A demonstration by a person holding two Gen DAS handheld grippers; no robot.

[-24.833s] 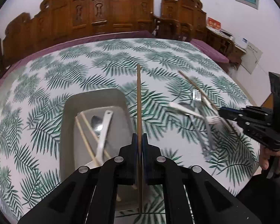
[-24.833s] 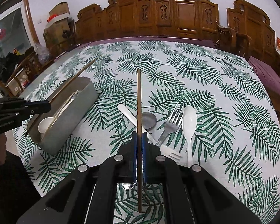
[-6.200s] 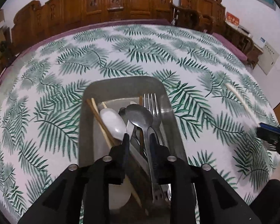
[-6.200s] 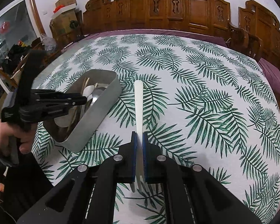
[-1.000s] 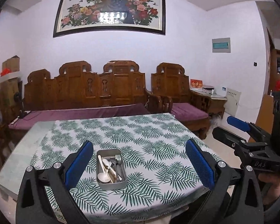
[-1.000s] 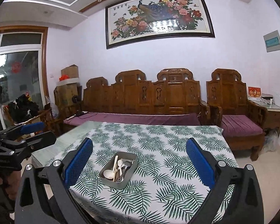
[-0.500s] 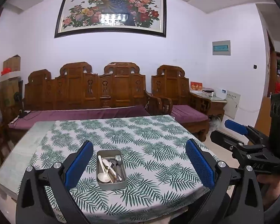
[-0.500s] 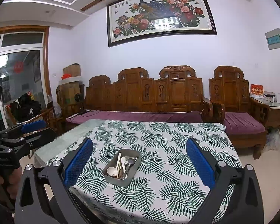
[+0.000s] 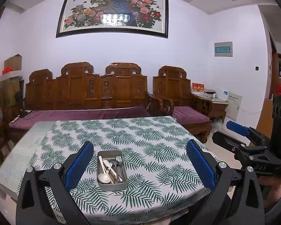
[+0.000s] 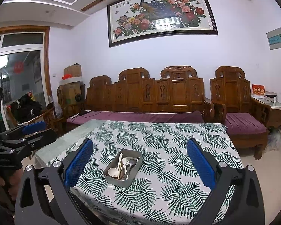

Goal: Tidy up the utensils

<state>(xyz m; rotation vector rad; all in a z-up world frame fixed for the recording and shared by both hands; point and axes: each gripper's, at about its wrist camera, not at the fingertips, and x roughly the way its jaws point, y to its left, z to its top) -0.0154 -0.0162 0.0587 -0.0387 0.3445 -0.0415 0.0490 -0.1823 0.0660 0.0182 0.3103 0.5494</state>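
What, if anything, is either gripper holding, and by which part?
Nothing. The left gripper and right gripper both have jaws wide open and empty; the utensils lie in the grey metal rectangular tray.

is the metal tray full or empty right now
Holding utensils: the metal tray contains a white spoon, a fork and chopsticks.
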